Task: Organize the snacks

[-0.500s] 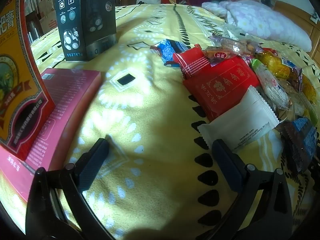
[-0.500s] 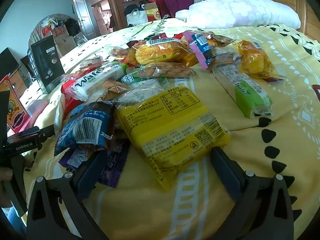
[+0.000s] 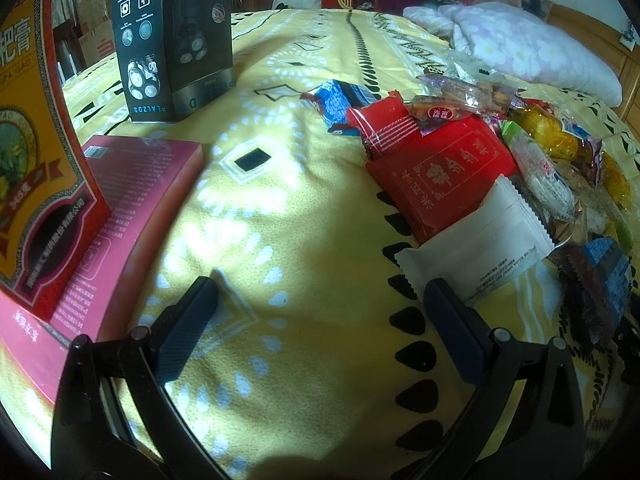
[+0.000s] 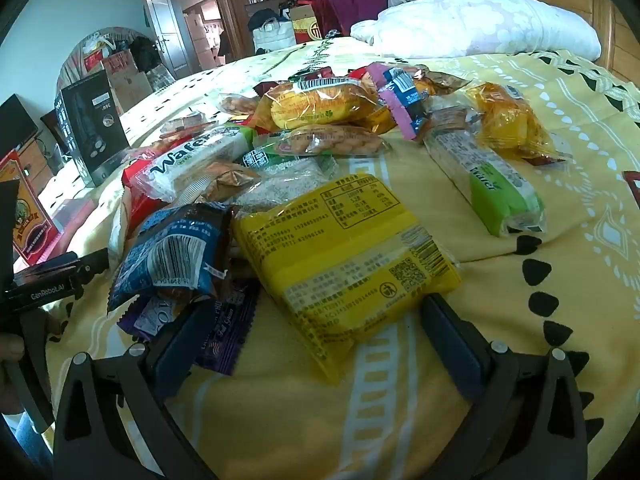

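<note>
Several snack packets lie heaped on a yellow patterned bedspread (image 3: 304, 240). In the left wrist view a red packet (image 3: 440, 176) and a white packet (image 3: 480, 248) lie right of my open, empty left gripper (image 3: 320, 312); its right finger (image 3: 456, 332) is close to the white packet's edge. In the right wrist view my open right gripper (image 4: 316, 332) sits low with a large yellow packet (image 4: 344, 248) lying between its fingers. A blue packet (image 4: 176, 248) and a purple packet (image 4: 224, 332) lie by its left finger (image 4: 176, 344). A green wafer packet (image 4: 492, 184) lies to the right.
A pink flat box (image 3: 116, 220), an orange upright box (image 3: 36, 152) and a black shaver box (image 3: 172, 36) stand at the left. A white pillow (image 4: 480, 28) lies at the back right. The left gripper (image 4: 48, 284) shows at the right wrist view's left edge.
Both views are almost the same. The right gripper has crept slightly forward around the yellow packet.
</note>
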Action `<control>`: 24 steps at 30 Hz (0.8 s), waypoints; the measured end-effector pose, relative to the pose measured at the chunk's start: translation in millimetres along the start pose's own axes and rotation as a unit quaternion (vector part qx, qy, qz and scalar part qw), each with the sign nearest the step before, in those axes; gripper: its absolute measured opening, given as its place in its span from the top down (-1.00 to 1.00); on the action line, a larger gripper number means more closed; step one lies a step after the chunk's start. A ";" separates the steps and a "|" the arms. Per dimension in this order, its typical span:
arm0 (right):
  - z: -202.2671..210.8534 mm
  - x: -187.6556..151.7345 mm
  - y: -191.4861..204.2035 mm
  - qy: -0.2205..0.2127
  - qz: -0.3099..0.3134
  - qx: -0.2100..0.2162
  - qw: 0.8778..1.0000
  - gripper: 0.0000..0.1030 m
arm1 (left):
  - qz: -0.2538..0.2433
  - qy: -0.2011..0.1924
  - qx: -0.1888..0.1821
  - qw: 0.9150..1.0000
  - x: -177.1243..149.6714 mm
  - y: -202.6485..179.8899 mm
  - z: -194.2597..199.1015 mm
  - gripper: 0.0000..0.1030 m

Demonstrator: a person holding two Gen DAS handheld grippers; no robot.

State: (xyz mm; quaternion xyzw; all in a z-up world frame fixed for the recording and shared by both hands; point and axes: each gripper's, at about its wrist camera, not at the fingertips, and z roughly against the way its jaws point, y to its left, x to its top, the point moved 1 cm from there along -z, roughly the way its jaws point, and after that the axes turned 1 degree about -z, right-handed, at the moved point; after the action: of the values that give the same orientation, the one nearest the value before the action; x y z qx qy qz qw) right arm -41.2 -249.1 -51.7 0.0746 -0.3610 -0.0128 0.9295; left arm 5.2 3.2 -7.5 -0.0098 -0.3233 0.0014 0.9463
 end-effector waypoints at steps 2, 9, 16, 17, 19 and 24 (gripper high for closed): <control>-3.0 -0.1 1.5 -0.001 -0.001 0.002 1.000 -1.00 | -0.002 0.001 0.003 1.000 0.1 -1.3 0.1 -1.00; -0.6 0.4 -3.0 -0.005 -0.008 0.012 1.000 -1.00 | -0.002 0.002 0.003 1.000 1.9 -1.3 -0.8 -1.00; 0.1 1.2 -4.2 -0.006 -0.009 0.015 1.000 -1.00 | -0.003 0.003 0.002 1.000 2.8 -0.2 -1.3 -1.00; 0.3 0.7 -4.3 -0.006 -0.009 0.015 1.000 -1.00 | -0.003 0.003 0.003 1.000 2.7 -0.4 -1.2 -1.00; 0.2 0.9 -5.0 -0.006 -0.009 0.016 1.000 -1.00 | -0.003 0.003 0.003 1.000 2.9 -0.1 -1.4 -1.00; 0.1 0.8 -3.9 -0.006 -0.009 0.015 1.000 -1.00 | -0.003 0.003 0.003 1.000 2.7 -0.2 -1.4 -1.00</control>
State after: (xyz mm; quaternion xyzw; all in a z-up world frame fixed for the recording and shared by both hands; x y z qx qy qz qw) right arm -40.6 -252.9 -51.7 0.0919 -0.3664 -0.0158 0.9258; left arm 8.2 3.0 -7.0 -0.0063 -0.3208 -0.0005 0.9471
